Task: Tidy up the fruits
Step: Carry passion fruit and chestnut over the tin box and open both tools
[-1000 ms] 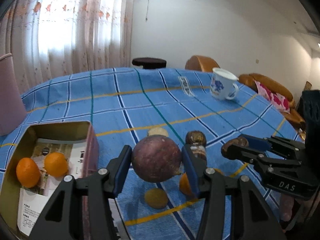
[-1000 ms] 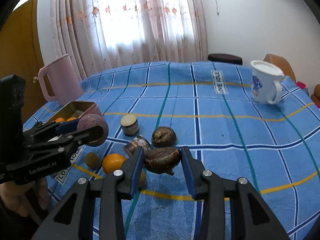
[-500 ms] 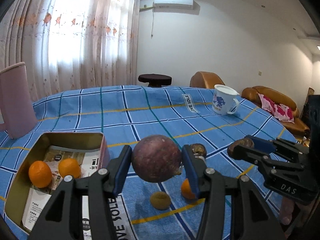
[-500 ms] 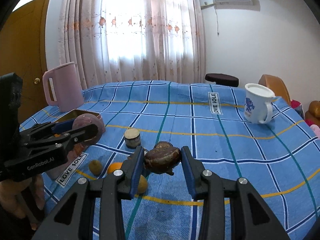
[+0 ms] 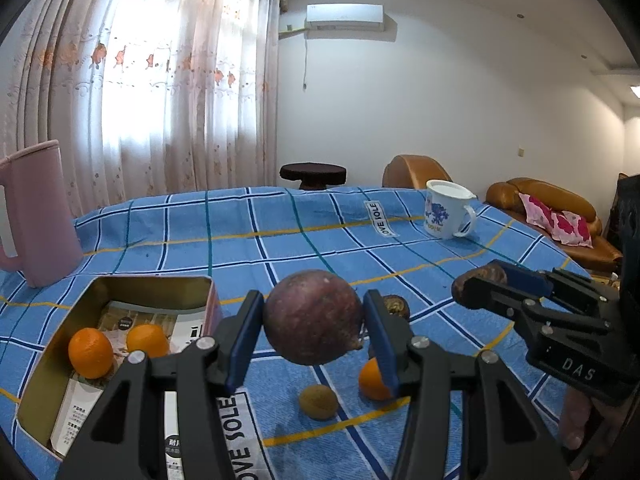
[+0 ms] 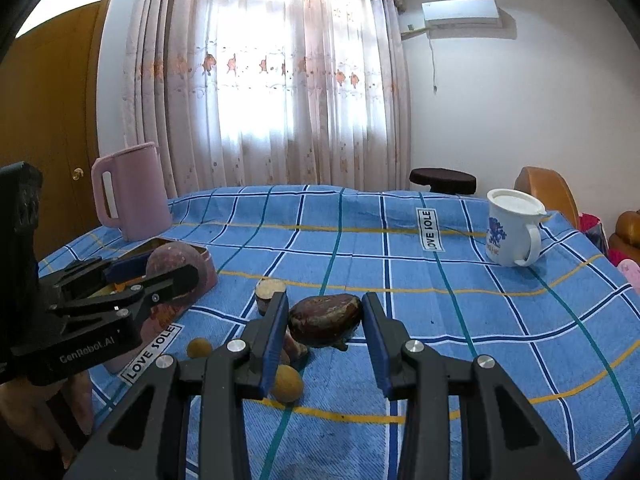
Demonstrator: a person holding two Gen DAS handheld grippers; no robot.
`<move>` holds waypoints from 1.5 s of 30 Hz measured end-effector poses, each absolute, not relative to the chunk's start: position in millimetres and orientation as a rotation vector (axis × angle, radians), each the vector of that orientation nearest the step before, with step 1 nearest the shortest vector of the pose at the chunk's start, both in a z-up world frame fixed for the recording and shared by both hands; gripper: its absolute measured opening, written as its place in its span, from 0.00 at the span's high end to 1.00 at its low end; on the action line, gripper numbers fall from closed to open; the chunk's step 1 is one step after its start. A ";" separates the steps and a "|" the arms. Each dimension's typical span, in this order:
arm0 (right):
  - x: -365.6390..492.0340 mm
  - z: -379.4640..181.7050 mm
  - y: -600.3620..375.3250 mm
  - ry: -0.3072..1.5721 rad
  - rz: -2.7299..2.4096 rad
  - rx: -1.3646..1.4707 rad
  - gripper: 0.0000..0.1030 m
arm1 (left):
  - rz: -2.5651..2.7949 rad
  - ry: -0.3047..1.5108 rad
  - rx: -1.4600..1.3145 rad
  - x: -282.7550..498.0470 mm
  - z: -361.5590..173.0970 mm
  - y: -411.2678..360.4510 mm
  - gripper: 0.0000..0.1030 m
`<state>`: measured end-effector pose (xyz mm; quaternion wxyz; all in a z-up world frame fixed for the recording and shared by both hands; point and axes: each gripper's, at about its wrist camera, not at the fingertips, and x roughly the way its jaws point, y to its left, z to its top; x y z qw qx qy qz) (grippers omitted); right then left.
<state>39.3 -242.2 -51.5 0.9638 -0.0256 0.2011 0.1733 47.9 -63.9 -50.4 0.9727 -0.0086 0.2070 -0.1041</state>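
My left gripper [image 5: 314,320] is shut on a round purple passion fruit [image 5: 313,315], held above the blue checked cloth just right of an open tin box [image 5: 60,360]. The box holds two oranges [image 5: 90,353]. My right gripper [image 6: 325,320] is shut on a dark brown wrinkled fruit [image 6: 325,319], held above the cloth. On the cloth lie an orange [image 5: 370,380], small yellow-brown fruits [image 5: 318,401] [image 6: 286,383], another dark fruit [image 5: 396,307] and a cut fruit [image 6: 269,290]. The left gripper also shows in the right wrist view [image 6: 168,270], and the right gripper shows in the left wrist view [image 5: 480,282].
A pink jug [image 6: 130,192] stands at the back left of the table, near the box. A white mug with a blue print [image 6: 512,232] stands at the back right. Sofas [image 5: 552,212] and a dark stool [image 5: 313,172] lie beyond the table edge.
Both grippers have risen with their fruits still held, so the views tilt up and show more of the room. The left gripper has drawn back, showing more of the box.
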 end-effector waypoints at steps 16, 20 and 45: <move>35.1 -47.4 -237.9 0.351 0.350 -0.044 0.61 | -0.177 0.363 -0.004 36.5 -42.4 -59.4 0.48; 36.0 -47.7 -234.5 0.351 0.355 -0.053 0.61 | -0.164 0.353 -0.001 35.4 -39.9 -55.8 0.48; 49.5 -19.2 -175.7 0.323 0.473 -0.127 0.61 | -0.065 0.371 -0.066 32.2 -32.6 2.6 0.48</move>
